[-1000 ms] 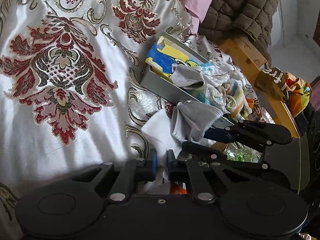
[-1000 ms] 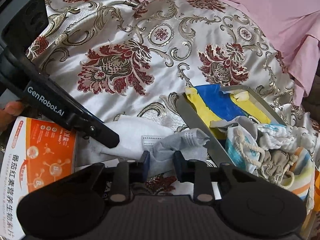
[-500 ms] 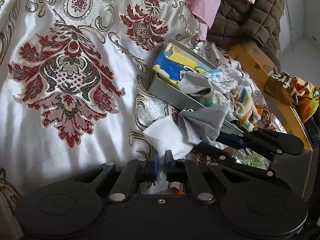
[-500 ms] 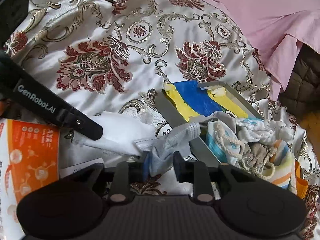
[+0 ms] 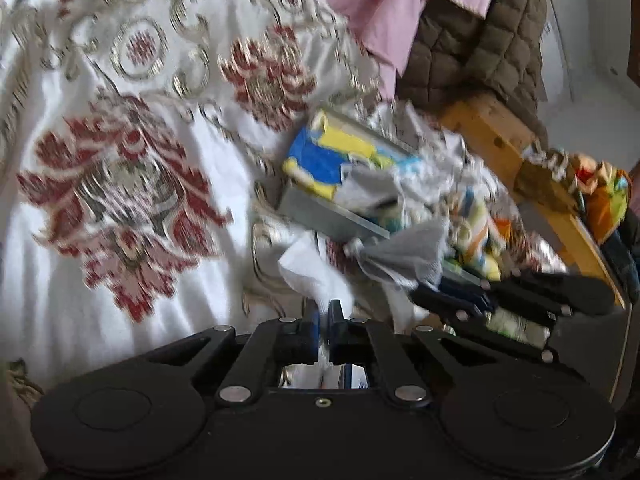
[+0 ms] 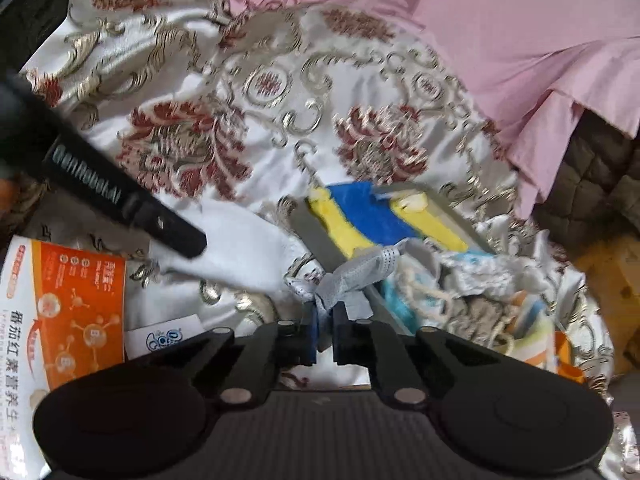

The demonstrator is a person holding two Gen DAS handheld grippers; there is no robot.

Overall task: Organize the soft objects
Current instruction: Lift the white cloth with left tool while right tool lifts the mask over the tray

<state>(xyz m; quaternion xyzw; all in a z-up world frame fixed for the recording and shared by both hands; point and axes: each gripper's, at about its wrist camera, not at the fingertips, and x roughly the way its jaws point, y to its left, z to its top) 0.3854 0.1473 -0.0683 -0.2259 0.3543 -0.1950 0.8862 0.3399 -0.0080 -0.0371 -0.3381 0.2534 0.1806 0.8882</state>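
Observation:
A grey metal tray (image 6: 316, 236) lies on a patterned bedspread, holding a blue and yellow cloth (image 6: 368, 220) and several bunched soft items (image 6: 472, 300). My right gripper (image 6: 325, 334) is shut on a grey face mask (image 6: 352, 276) and holds it at the tray's near edge; the mask also shows in the left wrist view (image 5: 404, 252). My left gripper (image 5: 323, 332) is shut on the corner of a white cloth (image 5: 316, 276), which lies left of the tray (image 5: 328, 216); the cloth also shows in the right wrist view (image 6: 244, 248).
An orange and white packet (image 6: 68, 304) lies at the near left. A pink sheet (image 6: 500, 40) and a brown quilted jacket (image 5: 472, 44) are at the back right. A wooden bed frame (image 5: 504, 140) runs along the right.
My right gripper has closed on the grey mask and lifted it toward the tray. My left gripper has closed tighter on the white cloth. Both views have shifted and are blurred.

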